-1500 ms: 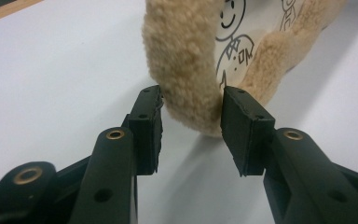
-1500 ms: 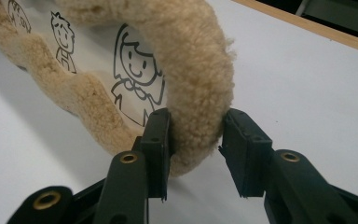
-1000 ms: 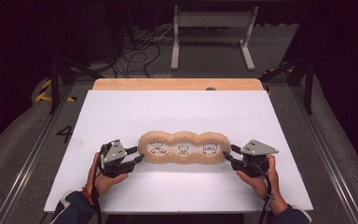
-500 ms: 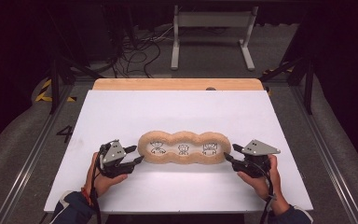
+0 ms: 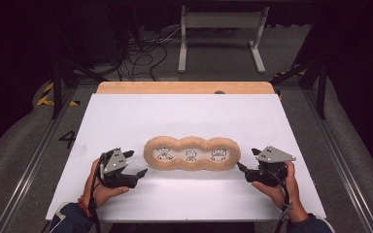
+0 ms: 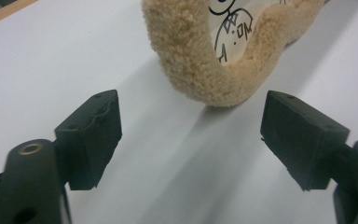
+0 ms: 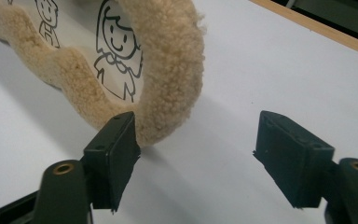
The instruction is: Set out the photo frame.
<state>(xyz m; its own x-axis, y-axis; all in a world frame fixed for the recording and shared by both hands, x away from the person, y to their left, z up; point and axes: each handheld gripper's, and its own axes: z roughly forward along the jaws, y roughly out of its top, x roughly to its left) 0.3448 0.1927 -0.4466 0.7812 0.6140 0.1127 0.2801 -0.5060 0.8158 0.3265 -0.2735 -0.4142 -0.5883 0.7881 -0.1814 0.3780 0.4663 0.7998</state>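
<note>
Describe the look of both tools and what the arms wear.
Both tools are black, each with two blocky jaws, brass-coloured rivets at the jaw bases, a grey three-cornered plate with dark dots on top, and a black cable trailing back. Sleeves are dark blue; an orange band rings the left wrist.

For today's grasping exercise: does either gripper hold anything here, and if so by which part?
Nothing is held. Both the left gripper and the right gripper have just been opening, with jaws apart beside the ends of the fleecy tray.

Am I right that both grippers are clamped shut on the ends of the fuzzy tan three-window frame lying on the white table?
Not quite: both are open. The left gripper view shows the left gripper with jaws apart, short of the fuzzy frame. The right gripper view shows the right gripper open beside its other end. The frame does lie on the white table.
</note>
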